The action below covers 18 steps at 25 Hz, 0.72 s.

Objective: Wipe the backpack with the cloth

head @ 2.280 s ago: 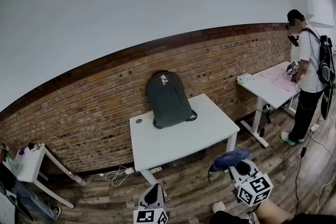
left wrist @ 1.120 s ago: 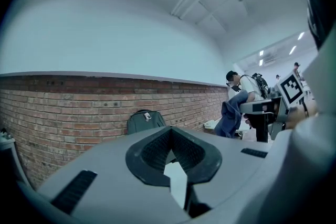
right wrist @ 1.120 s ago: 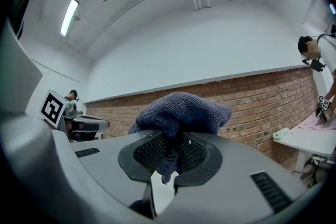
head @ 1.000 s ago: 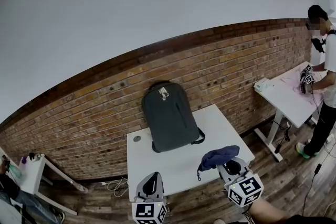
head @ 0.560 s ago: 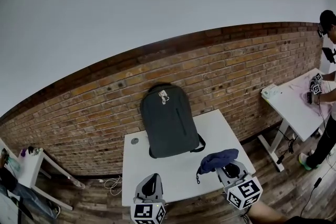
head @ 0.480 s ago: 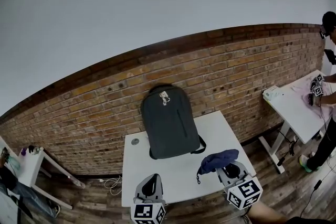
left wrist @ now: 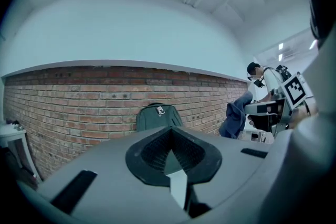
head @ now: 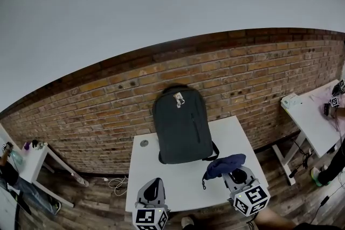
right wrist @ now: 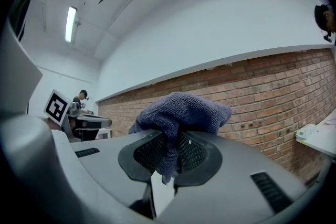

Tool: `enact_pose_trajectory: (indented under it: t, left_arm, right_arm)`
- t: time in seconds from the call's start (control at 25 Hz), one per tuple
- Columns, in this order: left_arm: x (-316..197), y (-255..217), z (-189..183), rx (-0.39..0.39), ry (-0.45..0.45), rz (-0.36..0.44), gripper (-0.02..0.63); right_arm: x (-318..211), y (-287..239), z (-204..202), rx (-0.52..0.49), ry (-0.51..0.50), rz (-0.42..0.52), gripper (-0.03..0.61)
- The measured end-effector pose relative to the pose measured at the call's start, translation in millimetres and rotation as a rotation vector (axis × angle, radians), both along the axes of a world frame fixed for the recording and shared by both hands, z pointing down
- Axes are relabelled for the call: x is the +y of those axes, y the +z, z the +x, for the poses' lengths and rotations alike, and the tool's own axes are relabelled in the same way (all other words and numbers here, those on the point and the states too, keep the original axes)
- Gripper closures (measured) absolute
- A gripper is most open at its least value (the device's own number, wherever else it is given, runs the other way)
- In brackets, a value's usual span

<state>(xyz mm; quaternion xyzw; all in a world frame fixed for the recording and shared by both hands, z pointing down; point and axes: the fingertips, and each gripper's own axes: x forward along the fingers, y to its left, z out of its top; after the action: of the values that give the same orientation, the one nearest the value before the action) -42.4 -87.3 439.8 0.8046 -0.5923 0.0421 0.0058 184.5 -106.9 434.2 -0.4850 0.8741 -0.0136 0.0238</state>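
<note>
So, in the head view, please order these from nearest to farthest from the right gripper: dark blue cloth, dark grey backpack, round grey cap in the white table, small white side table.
1. Dark blue cloth: clamped in the right gripper.
2. Dark grey backpack: ahead, to the left.
3. Round grey cap: left of the backpack.
4. Small white side table: far left.

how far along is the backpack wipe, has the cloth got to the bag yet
Done: the cloth is picked up, pinched in the shut jaws of the right gripper. In hand: that gripper holds it over the front of the table, short of the backpack and not touching it. Left: all the wiping; the backpack stands against the brick wall. The left gripper is shut and empty.
</note>
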Motion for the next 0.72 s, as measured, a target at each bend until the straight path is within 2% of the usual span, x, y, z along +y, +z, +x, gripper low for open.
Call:
enact_pose_trajectory:
  t: [0.32, 0.48, 0.72]
  left_arm:
    - [-36, -1, -14, -0.001, 0.005, 0.014, 0.624]
    - [-58, 3, -24, 0.003, 0.003, -0.005, 0.624]
    - [-95, -10, -34, -0.006, 0.051, 0.026, 0.624]
  right_arm:
    - [-36, -1, -16, 0.001, 0.003, 0.005, 0.529]
    - [-56, -8, -30, 0.013, 0.002, 0.02, 0.529]
    - [-85, -14, -52, 0.014, 0.019, 0.026, 0.529]
